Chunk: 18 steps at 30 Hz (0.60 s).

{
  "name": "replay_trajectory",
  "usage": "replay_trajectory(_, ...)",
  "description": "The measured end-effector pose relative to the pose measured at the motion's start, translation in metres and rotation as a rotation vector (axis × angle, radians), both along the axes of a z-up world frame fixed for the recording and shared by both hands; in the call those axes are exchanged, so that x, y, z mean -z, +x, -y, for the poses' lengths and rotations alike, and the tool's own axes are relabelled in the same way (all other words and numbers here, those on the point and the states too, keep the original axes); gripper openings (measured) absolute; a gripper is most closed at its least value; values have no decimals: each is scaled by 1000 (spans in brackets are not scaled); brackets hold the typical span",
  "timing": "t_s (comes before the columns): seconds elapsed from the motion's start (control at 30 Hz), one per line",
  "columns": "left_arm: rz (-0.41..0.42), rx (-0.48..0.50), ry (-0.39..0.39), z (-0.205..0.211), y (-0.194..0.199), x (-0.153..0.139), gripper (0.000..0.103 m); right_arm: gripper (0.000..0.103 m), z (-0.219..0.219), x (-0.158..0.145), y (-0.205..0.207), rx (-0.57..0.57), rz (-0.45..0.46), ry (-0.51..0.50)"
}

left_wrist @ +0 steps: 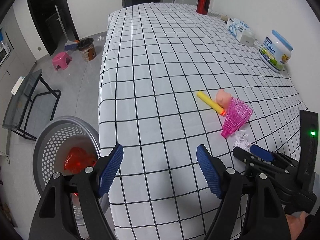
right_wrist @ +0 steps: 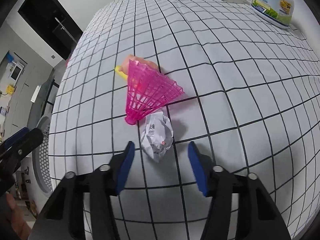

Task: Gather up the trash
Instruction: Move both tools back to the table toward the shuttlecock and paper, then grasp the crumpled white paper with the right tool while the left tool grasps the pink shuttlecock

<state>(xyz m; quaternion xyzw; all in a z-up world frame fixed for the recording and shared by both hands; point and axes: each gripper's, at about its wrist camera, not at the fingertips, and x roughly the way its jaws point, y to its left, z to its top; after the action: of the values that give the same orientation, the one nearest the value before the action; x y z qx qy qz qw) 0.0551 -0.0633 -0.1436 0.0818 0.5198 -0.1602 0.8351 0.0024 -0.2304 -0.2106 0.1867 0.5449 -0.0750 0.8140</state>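
A crumpled white paper ball (right_wrist: 156, 136) lies on the checked tablecloth (right_wrist: 230, 120), just below a pink plastic shuttlecock (right_wrist: 148, 92). My right gripper (right_wrist: 161, 143) hangs over the paper with its jaws apart; the ball sits between and just ahead of the blue pads, which do not press on it. In the left wrist view the paper (left_wrist: 242, 141) shows beside the right gripper (left_wrist: 248, 150). My left gripper (left_wrist: 160, 148) stands open and holds nothing, over the table's near left corner. Beside that corner, a grey perforated bin (left_wrist: 52, 146) holds a red wrapper (left_wrist: 79, 160).
A yellow foam dart (left_wrist: 210, 103) and a pink pig toy (left_wrist: 223, 98) lie behind the shuttlecock. A milk powder jar (left_wrist: 277, 50), tissue pack (left_wrist: 238, 28) and red bottle (left_wrist: 203, 1) line the far right edge. On the floor are a glass side table (left_wrist: 22, 100), a pink stool (left_wrist: 61, 60) and a small bin (left_wrist: 87, 49).
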Motion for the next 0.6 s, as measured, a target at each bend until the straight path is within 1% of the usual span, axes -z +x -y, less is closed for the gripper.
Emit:
replay_trajectory(0.03,-1,0,1,0,0,1,74,50,0,0,1,-3,7,-9)
replay_trajectory(0.07,-3,0,2,0,0,2,74,46,0,1,2,-6,6,-13)
replay_trajectory(0.1,-5,1,2,0,-1,3,74,39,-1,1,3,-7,9,-24)
replay_trajectory(0.13,-7,2,4,1,-1,4,74,37,-2,1,4,-11,9,-25)
replay_trajectory(0.17,-8,4,4,1,-2,4,74,31,-3,1,4,-14,12,-24)
replay_trajectory(0.2,-9,6,4,2,-2,5,74,28,-3,1,5,-20,13,-17)
replay_trajectory(0.37,-9,32,-3,15,-3,7,74,27,-1,-2,4,-30,19,-22)
replay_trajectory(0.6,-5,82,-22,46,-4,11,74,27,22,-18,-18,2,37,-2)
